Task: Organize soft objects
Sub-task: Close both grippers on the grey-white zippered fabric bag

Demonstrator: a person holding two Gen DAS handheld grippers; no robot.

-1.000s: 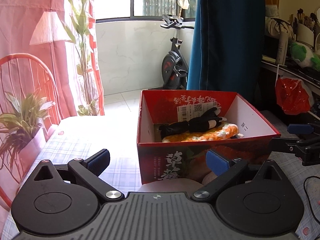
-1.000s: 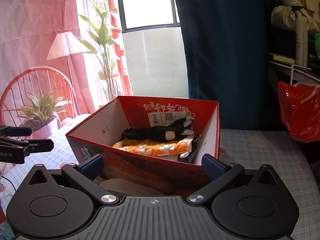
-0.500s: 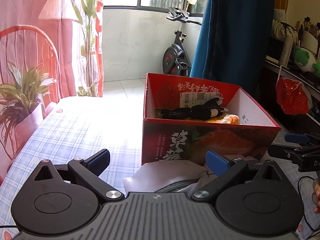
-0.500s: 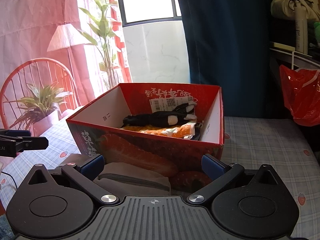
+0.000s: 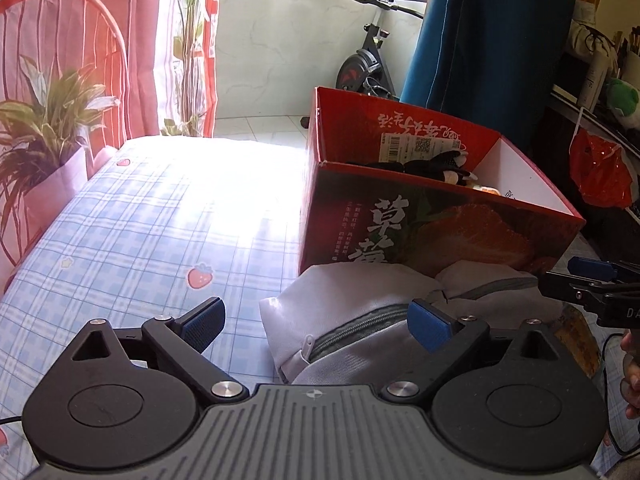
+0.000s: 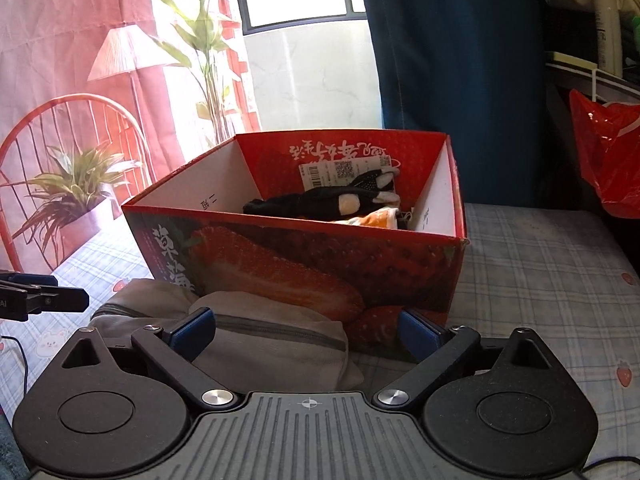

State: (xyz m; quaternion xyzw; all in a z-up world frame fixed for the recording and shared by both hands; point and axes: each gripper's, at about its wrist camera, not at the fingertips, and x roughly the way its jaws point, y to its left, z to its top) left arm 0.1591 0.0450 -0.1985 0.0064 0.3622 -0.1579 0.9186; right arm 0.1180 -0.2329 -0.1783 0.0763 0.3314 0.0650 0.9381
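Observation:
A red strawberry-print cardboard box (image 5: 420, 224) (image 6: 304, 264) stands on the checked bedsheet. Inside lie a black-and-white plush toy (image 6: 320, 202) (image 5: 432, 168) and an orange-and-white soft item (image 6: 376, 216). A pale grey zippered fabric pouch (image 5: 360, 320) (image 6: 272, 336) lies on the sheet against the box's near wall. My left gripper (image 5: 316, 320) is open above the pouch's left end. My right gripper (image 6: 306, 330) is open above the pouch's right end, close to the box wall. Neither holds anything.
A potted plant (image 5: 44, 132) stands at the bed's left edge by a pink curtain. A red plastic bag (image 6: 604, 152) hangs at the right. An exercise bike (image 5: 364, 64) and a blue curtain (image 6: 452, 48) are beyond the box. A black cable (image 6: 16, 356) crosses the sheet.
Both grippers have drawn back and lowered from above the box toward the sheet. The grey pouch, first barely visible under them, now lies in full view between the fingers.

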